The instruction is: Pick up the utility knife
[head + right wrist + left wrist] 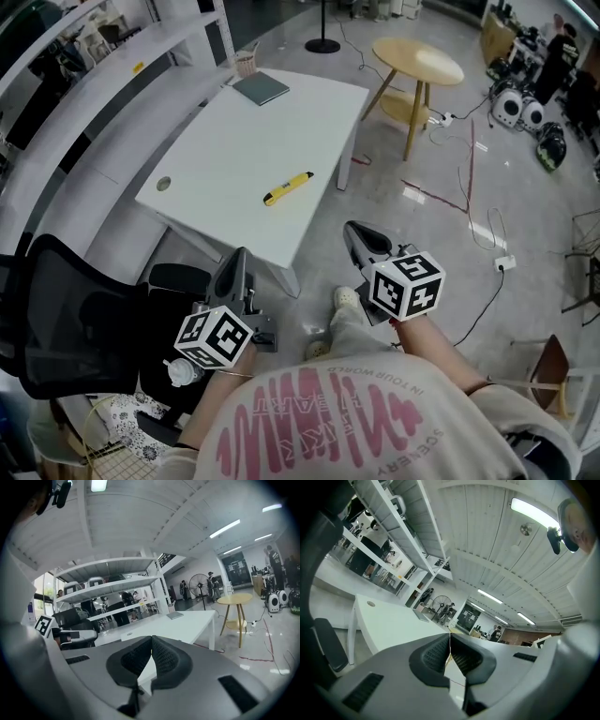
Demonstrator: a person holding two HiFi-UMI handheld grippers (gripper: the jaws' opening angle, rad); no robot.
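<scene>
The yellow utility knife (287,188) lies on the white table (234,141), near its front right part, slanted. Both grippers hang short of the table's near edge, over the floor. My left gripper (240,255) is shut with nothing in it; in the left gripper view its pads (438,654) meet along a thin line. My right gripper (353,228) is also shut and holds nothing, its pads (165,657) pressed together. The two gripper views show the table (187,623) ahead, but I cannot make out the knife in either.
A grey notebook (262,88) lies at the table's far end, and a round grommet (164,185) sits at its left. A black office chair (75,319) stands at the lower left. A round wooden table (418,61) and floor cables (469,202) are to the right.
</scene>
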